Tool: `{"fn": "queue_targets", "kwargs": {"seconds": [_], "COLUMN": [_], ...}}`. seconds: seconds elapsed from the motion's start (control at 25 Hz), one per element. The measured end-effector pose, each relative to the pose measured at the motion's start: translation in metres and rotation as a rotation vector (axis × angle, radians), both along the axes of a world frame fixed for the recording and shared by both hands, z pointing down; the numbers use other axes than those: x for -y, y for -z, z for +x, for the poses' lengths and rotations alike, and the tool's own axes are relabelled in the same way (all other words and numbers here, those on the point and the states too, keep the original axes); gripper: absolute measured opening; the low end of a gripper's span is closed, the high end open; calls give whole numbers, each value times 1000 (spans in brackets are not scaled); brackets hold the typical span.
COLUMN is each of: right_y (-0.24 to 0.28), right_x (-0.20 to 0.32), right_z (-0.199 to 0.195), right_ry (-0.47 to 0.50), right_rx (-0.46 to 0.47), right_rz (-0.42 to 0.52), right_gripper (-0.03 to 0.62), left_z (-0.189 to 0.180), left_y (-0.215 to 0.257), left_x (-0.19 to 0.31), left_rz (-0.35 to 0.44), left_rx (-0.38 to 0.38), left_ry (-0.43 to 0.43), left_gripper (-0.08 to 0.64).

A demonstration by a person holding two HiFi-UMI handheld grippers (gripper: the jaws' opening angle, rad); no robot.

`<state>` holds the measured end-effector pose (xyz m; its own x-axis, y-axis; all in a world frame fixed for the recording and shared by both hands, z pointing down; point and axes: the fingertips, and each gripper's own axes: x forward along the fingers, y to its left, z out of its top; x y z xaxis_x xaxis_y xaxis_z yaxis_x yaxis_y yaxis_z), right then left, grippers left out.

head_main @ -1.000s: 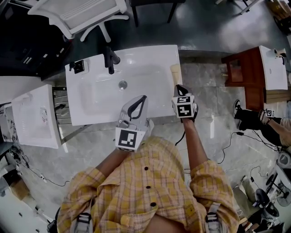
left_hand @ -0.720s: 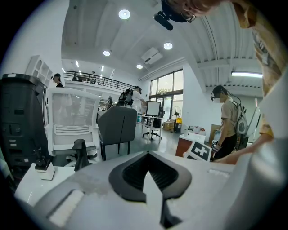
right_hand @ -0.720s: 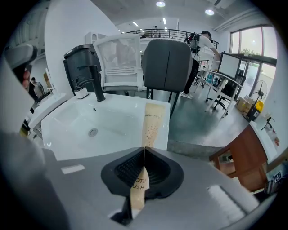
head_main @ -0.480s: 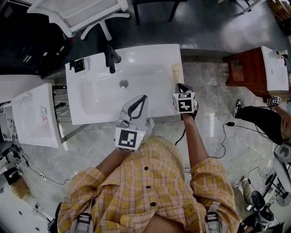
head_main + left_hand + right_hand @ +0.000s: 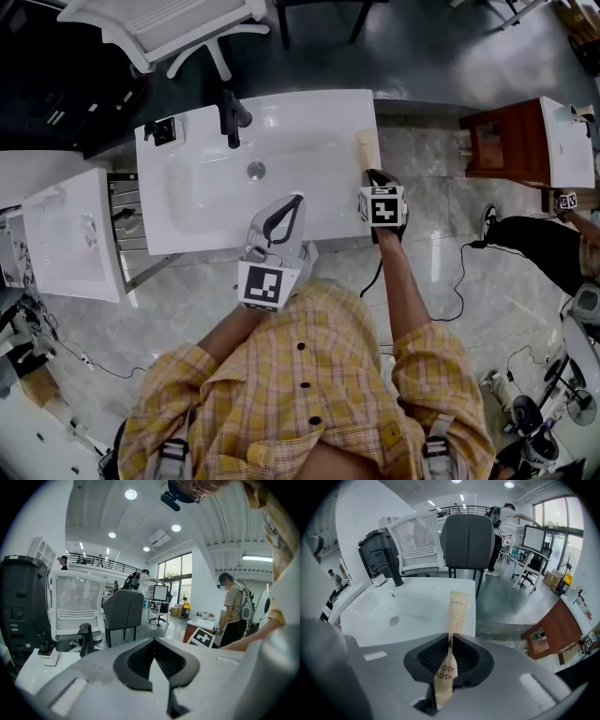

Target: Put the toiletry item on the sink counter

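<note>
A tan paper toothbrush packet lies with its far end on the right rim of the white sink counter. My right gripper points steeply down at that rim, and the packet's near end stands between its jaws. These jaws have just been opening a little, and their tips still touch the packet. My left gripper hovers over the sink's front edge, shut, with nothing in it.
A black faucet stands at the basin's back, with a small black-and-white holder to its left. Another white basin sits left of the sink. A red-brown cabinet stands to the right and a white office chair behind.
My right gripper has sunk a little toward the sink's right rim with the packet. The left gripper has stayed where it was.
</note>
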<state>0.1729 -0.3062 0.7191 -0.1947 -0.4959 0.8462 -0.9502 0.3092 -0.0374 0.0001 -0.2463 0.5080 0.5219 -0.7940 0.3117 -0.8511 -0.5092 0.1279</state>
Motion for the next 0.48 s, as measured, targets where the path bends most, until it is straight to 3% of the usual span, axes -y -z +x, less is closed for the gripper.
{"fn": "queue_targets", "kwargs": {"seconds": [0.12,0.32,0.48], "right_y": [-1,-3,-3], "right_x": [0,1,1], "right_z": [0,-1,-3], "right_ry": [1,-16,-23], "right_rx": [-2,15,8], "right_rz": [-7,-6,4], "right_gripper": [40,72,92], "left_z": [-2,-3,-5], "left_y": [-2,-2,-4], "left_x": [-2,-6,-8], "left_rz": [16,-29,2], "left_rx": [25,-19,18], "left_ry": [-12,25,-5], "left_gripper": [0,0,0]}}
